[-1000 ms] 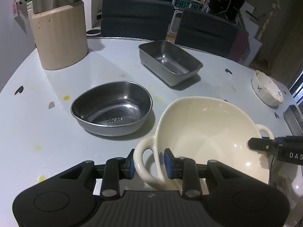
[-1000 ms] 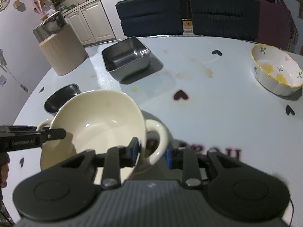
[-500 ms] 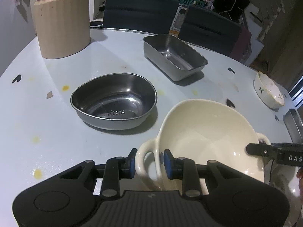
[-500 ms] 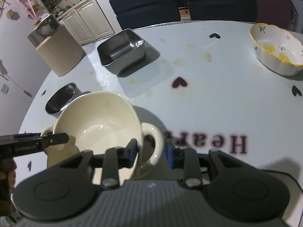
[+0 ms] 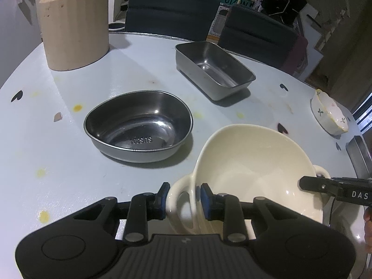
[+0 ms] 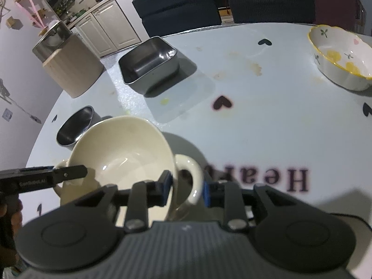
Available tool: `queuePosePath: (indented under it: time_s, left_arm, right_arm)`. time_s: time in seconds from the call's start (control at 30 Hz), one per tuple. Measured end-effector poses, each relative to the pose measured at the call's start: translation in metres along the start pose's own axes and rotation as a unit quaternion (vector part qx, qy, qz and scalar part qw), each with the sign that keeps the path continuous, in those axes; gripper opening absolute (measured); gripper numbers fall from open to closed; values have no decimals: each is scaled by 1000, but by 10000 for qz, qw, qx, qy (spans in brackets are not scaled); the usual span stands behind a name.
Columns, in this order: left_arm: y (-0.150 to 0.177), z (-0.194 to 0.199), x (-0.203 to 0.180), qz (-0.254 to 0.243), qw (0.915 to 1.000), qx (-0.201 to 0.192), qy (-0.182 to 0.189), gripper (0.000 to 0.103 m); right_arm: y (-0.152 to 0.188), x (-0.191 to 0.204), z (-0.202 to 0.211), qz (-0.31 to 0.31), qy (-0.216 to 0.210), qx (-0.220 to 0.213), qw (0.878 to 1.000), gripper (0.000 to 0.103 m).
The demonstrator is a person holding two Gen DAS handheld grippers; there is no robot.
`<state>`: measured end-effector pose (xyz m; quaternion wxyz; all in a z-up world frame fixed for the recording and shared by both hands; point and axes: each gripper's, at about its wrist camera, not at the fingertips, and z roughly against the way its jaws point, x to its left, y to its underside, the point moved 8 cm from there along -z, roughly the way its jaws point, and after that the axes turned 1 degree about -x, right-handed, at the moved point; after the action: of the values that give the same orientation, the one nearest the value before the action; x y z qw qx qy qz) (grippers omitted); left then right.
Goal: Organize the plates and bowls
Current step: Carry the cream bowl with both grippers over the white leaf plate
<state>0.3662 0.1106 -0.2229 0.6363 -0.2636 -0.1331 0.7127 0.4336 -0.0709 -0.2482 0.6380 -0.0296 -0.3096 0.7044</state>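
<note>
A cream two-handled bowl (image 5: 251,162) (image 6: 121,148) hangs tilted just above the pale table (image 5: 58,153), casting a shadow on it. My left gripper (image 5: 183,195) is shut on the bowl's near loop handle, blue pads pressing both sides. My right gripper (image 6: 186,190) grips the opposite handle, one pad inside the bowl wall and one outside the loop, its jaws closing tighter. Each gripper shows in the other's view: the right gripper (image 5: 334,188), the left gripper (image 6: 46,176). An oval steel bowl (image 5: 139,125) (image 6: 74,125) sits to the left of the cream bowl.
A rectangular steel tray (image 5: 214,69) (image 6: 148,62) stands farther back. A flowered ceramic bowl (image 5: 330,116) (image 6: 339,58) rests at the far right. A beige canister (image 5: 72,28) stands at the back left. Dark chairs (image 5: 172,7) line the far edge. A metal tray edge (image 5: 359,153) lies right.
The cream bowl has tipped a little more while both grippers keep its handles. The right gripper's pads widened briefly, then drew closer around the handle.
</note>
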Motion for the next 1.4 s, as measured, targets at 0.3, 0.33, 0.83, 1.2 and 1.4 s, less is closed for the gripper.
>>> queuePosePath:
  time_s: [0.3, 0.33, 0.83, 1.2, 1.4]
  left_arm:
    - [0, 7, -3, 3, 10000, -13, -33, 29]
    - [-1, 9, -5, -12, 10000, -35, -36, 29]
    - [-2, 68, -48, -130, 9989, -431, 123, 30]
    - [16, 103, -101, -368, 9973, -559, 310, 30]
    - [23, 115, -133, -495, 9957, -657, 422, 30]
  right_arm:
    - [2, 4, 2, 163, 115, -21, 9998, 33]
    - [2, 4, 4, 163, 117, -28, 9998, 33]
    - [7, 0, 75, 194, 193, -565, 9980, 34]
    - [30, -24, 136, 33, 347, -891, 9954, 33]
    - [39, -39, 161, -140, 412, -1094, 9930, 33]
